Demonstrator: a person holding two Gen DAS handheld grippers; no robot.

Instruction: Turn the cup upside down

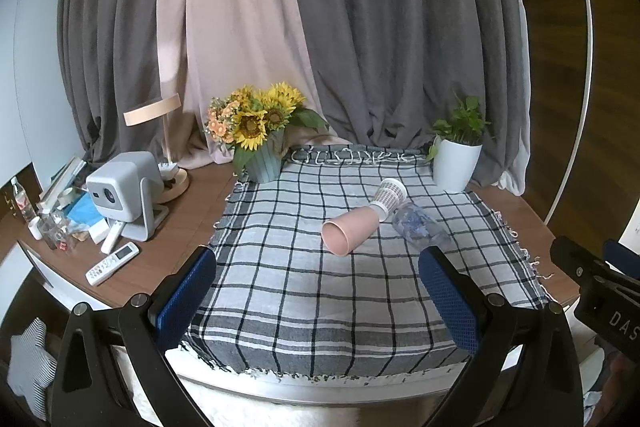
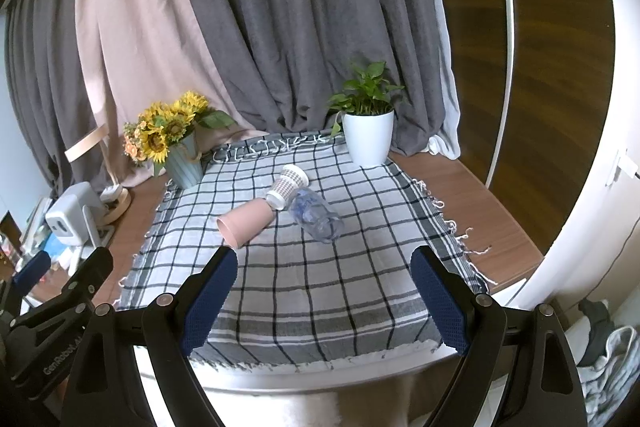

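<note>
Pink cup [image 1: 351, 231] on its side mid checked cloth [image 1: 280, 291] on tabletop [image 1: 180, 247], mouth toward camera, base touching white patterned cup [image 1: 387, 197]; clear bottle [image 1: 420, 227] beside. Left claw [image 1: 318, 301] and right claw [image 2: 324, 301] both spread wide, empty, near cloth's front edge.

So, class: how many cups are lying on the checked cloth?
3. A pink cup nearest the camera, a white patterned cup behind it, and a clear cup to their right. All lie tipped over.
</note>
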